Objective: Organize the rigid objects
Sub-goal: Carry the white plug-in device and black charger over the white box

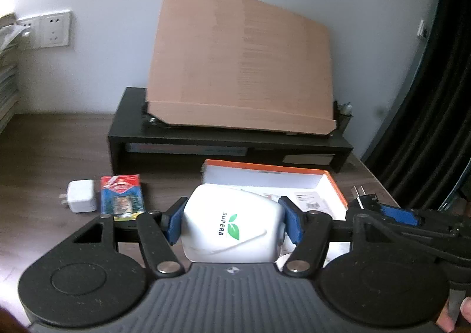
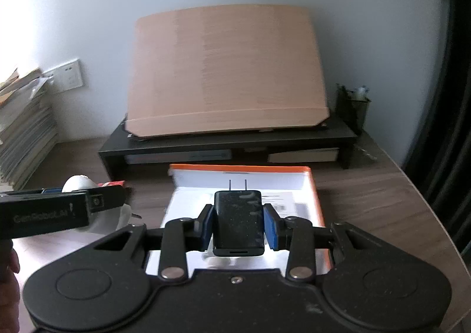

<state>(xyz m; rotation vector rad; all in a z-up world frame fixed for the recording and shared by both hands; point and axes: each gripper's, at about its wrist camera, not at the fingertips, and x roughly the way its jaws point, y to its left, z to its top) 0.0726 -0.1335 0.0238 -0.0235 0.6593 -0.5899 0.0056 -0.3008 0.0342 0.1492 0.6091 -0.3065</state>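
My left gripper (image 1: 234, 222) is shut on a white device marked SUPERB (image 1: 232, 224), held at the near left edge of an open orange-rimmed white box (image 1: 335, 191). My right gripper (image 2: 239, 225) is shut on a black plug charger (image 2: 238, 221), prongs pointing forward, held over the same box (image 2: 313, 194). The right gripper with the charger also shows at the right in the left wrist view (image 1: 382, 209). The left gripper shows at the left in the right wrist view (image 2: 59, 212). A white charger (image 1: 81, 196) and a red and blue pack (image 1: 122, 197) lie on the desk, left of the box.
A black monitor riser (image 1: 229, 138) stands behind the box and carries a tilted brown board (image 1: 241, 68). A pen cup (image 2: 353, 109) stands at its right end. Stacked papers (image 2: 23, 127) stand at the far left. The desk's right edge (image 2: 435, 209) is close.
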